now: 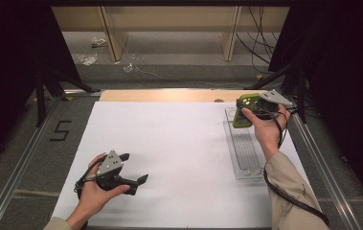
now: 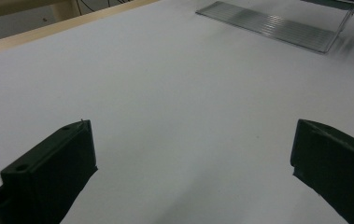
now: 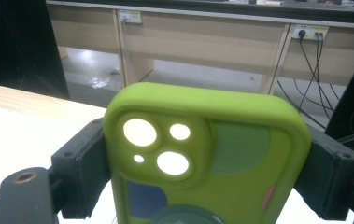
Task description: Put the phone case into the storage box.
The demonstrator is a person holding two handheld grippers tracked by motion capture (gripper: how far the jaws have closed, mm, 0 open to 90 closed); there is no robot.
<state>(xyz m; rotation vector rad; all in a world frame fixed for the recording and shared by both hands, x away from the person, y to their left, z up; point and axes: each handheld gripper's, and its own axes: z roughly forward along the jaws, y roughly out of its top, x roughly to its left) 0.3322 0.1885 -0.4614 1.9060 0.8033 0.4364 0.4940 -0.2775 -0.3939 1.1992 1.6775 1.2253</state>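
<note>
Green phone case [image 3: 202, 158], one, pinched by right hand-held gripper [image 1: 258, 109]; left hand-held gripper [image 1: 133, 168] spread; one clear tray [image 1: 244, 151].

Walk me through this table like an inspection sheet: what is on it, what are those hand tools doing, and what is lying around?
Surface: white sheet over a wooden table, whose bare far edge shows.
Job's things: green phone case, held up off the table; clear ribbed plastic tray lying flat at the right side.
Clutter: nothing seen on the sheet.
Grippers: right gripper shut on the green phone case above the tray's far end; left gripper open, holding nothing, low over the sheet's near left.
Cables: a black cable trails from each gripper; more hang by the far bench.
Surroundings: plastic scraps on the floor beyond the table; a "5" marked on the floor at left.
</note>
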